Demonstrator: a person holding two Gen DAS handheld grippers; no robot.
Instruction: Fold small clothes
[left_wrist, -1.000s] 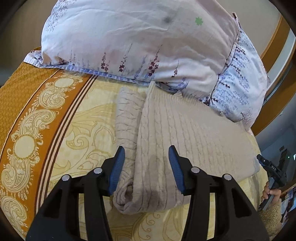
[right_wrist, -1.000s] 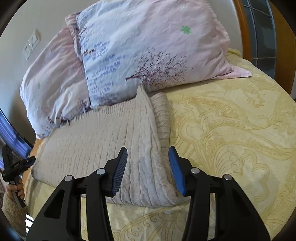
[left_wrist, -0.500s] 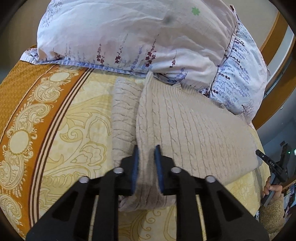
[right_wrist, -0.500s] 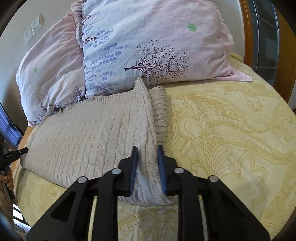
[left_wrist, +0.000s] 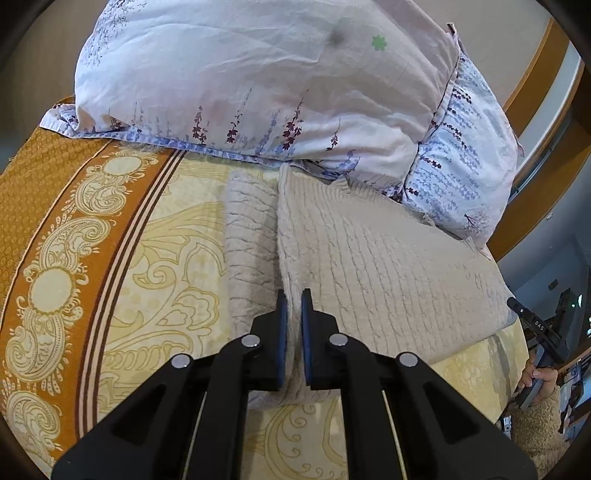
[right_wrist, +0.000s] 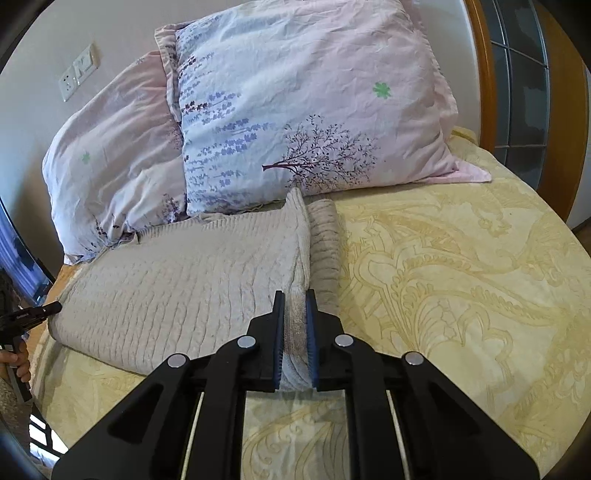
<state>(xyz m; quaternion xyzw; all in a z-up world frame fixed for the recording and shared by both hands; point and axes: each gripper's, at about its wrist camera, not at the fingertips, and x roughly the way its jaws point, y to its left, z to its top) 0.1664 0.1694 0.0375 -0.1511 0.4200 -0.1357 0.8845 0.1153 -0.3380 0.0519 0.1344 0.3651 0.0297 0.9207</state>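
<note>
Sweater, beige cable-knit, lies folded on the yellow patterned bedspread, its far edge against the floral pillows. Left gripper: jaws narrow, pinching a raised ridge of knit at one end. Right gripper: jaws narrow, clamping the opposite end's folded edge.

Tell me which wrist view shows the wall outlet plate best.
Right wrist. The outlet plate sits on the wall upper left, above the pink pillow, whole and unblocked. The left wrist view shows none of it: the pillows fill the frame's top, with only bare wall beside them.
</note>
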